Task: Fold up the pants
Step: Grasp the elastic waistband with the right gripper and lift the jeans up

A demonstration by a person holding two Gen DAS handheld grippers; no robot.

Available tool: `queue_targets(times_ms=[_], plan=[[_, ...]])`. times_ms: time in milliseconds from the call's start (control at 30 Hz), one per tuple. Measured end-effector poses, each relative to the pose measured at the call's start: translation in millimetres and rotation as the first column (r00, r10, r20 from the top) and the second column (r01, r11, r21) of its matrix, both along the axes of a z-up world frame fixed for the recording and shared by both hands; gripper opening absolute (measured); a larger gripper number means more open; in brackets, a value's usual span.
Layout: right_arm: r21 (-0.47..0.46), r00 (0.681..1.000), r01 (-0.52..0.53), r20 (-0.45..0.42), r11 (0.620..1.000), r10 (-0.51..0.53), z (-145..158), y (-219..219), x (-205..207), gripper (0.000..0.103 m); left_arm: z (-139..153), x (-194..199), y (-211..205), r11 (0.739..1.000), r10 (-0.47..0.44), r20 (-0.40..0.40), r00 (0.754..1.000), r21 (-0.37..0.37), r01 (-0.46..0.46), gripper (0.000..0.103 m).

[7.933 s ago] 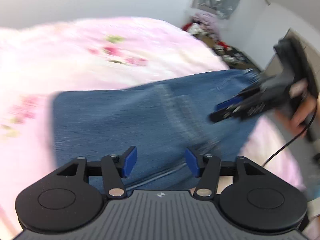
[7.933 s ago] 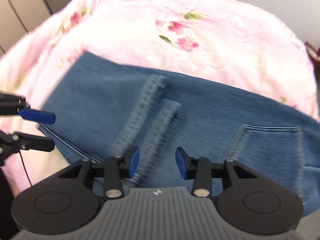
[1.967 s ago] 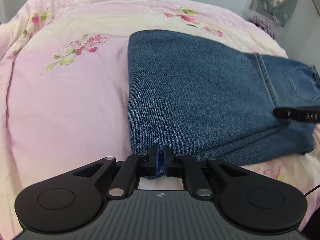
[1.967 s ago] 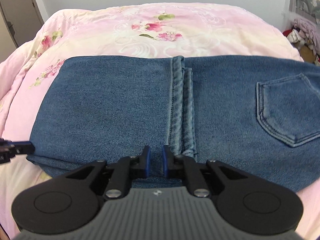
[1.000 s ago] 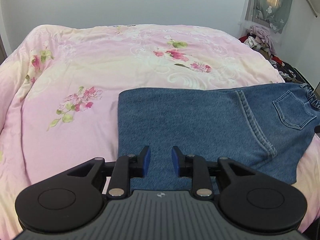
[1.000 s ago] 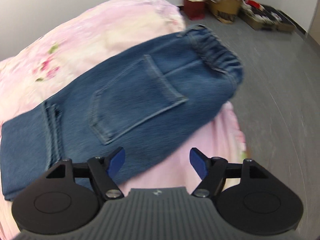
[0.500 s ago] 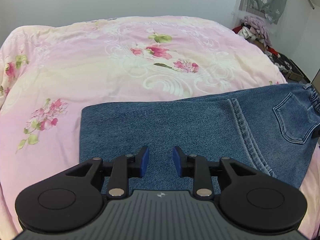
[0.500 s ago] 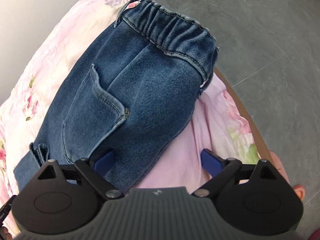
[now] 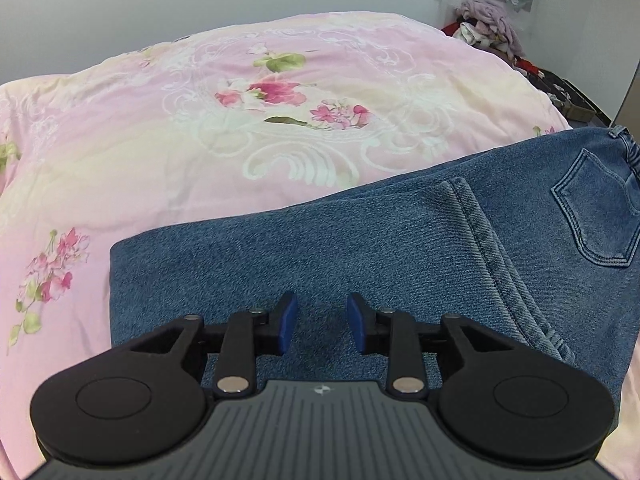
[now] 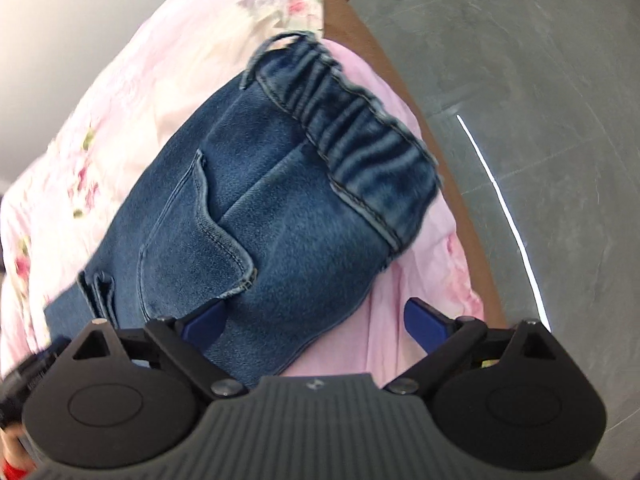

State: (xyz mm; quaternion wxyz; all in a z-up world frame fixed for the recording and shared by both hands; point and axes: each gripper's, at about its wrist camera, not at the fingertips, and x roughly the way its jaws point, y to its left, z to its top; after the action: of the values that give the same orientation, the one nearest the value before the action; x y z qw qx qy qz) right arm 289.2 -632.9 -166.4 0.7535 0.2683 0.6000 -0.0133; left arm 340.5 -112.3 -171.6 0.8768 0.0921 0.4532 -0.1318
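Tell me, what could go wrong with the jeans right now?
1. The jeans' elastic waistband lies at the bed's edge above the floor, so a tug might slide them off.
2. The right gripper is wide open over denim and pink bedspread; closing there could pinch both.
3. The left gripper could rumple the folded leg.

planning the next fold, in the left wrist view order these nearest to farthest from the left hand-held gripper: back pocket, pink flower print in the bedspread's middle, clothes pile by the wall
From the left hand-held gripper:
1. Back pocket, on the jeans, right.
2. Pink flower print, mid-bedspread, ahead.
3. Clothes pile, far right, beyond the bed.
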Motion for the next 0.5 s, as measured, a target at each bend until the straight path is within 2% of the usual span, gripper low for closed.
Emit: queue_targets(times_ms=[33, 100, 200, 267, 300, 400, 500], plan=[[-0.014, 0.999, -0.043, 0.011, 0.999, 0.043, 6.2, 0.8, 3.8, 0.092, -0.3, 0.8, -1.0, 1.0, -0.006, 0.001, 1.0, 0.004, 0.006, 0.036], [-0.002, 0.996, -0.063, 0.056, 0.998, 0.063, 18.8, -5.7, 9.6, 0.093, -2.3, 2.7, -3.1, 1.0, -0.019, -0.004, 1.0, 0.008, 0.019, 0.038], [0.03, 1.0, -0.02, 0.022, 0.999, 0.02, 14.5, -21.6, 18.8, 0.096, -5.9, 4.6, -7.6, 0.999, -0.037, -0.008, 0.999, 0.033, 0.037, 0.038], [-0.026, 0.999, 0.012, 0.037, 1.0, -0.011, 9.8, -30.0, 21.5, 0.096, -7.4, 4.2, -10.4, 0.998, -0.044, -0.005, 0.999, 0.051, 0.044, 0.038], [-0.023, 0.997, 0.055, 0.05, 0.998, -0.054, 5.0, -38.1, 19.9, 0.096, -7.8, 3.8, -11.4, 0.997, -0.045, -0.004, 0.999, 0.057, 0.045, 0.039], [0.138, 0.974, 0.223, 0.015, 0.965, -0.227, -26.0, -66.9, 10.8, 0.096, -8.2, 4.4, -13.8, 0.996, -0.057, -0.002, 0.998, 0.073, 0.057, 0.039], [0.241, 0.944, 0.322, -0.012, 0.915, -0.329, -51.8, -80.9, 1.5, 0.095, -10.6, 7.3, -14.2, 0.995, -0.062, -0.01, 0.998, 0.078, 0.062, 0.039]])
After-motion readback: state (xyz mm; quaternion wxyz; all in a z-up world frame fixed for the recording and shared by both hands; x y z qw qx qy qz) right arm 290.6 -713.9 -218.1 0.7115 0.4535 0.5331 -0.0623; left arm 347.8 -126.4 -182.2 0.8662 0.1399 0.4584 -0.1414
